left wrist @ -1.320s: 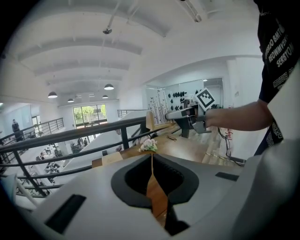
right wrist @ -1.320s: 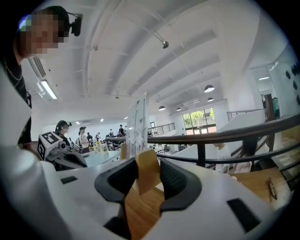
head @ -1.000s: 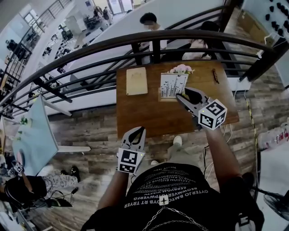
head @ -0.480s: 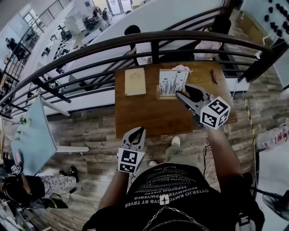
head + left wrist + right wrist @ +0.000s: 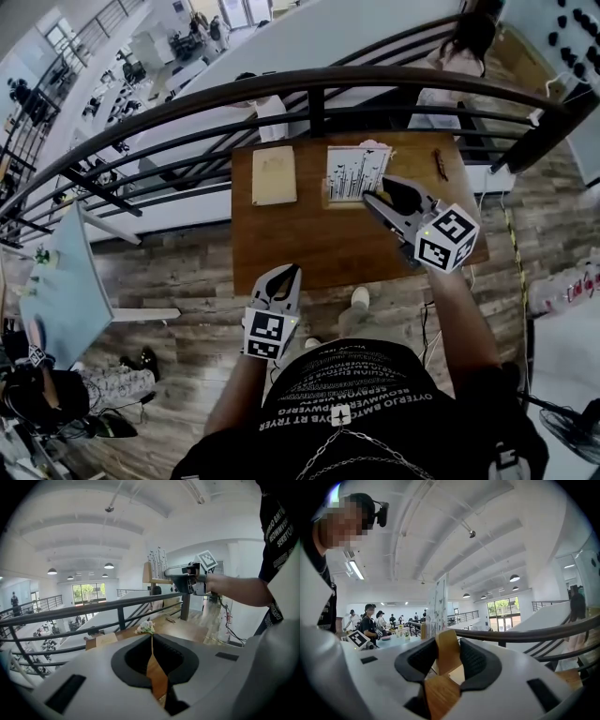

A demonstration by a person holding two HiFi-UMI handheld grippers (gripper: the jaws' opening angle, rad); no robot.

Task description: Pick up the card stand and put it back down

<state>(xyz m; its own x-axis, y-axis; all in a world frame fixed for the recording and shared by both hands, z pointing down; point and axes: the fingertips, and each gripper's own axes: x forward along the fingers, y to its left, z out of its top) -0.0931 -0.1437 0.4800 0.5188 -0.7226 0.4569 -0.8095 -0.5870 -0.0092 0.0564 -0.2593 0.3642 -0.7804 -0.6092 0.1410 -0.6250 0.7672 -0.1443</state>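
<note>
Since a second ago the right gripper (image 5: 375, 197) has carried the card stand (image 5: 352, 172) a little higher. The upright card now covers most of the flowers (image 5: 375, 144) beyond it, which showed more fully before. In the head view the wooden table (image 5: 309, 244) below both grippers sits further left than it did. Behind the dark railing (image 5: 281, 84), the person in white (image 5: 258, 103) has walked off to the left, and another person (image 5: 459, 56) now stands beyond the right gripper's far side.

The right gripper's jaws stand wide and are clamped on the stand's wooden base. The left gripper view shows the stand held in the air, clear of the tabletop. The left gripper (image 5: 286, 274) hangs nearer the person, over the table's near edge, with its jaws together and nothing between them. A pale board (image 5: 273, 175) lies flat on the table to the left of the held stand, apart from it. A small dark object (image 5: 440, 164) lies to the right gripper's right, too small to identify.
</note>
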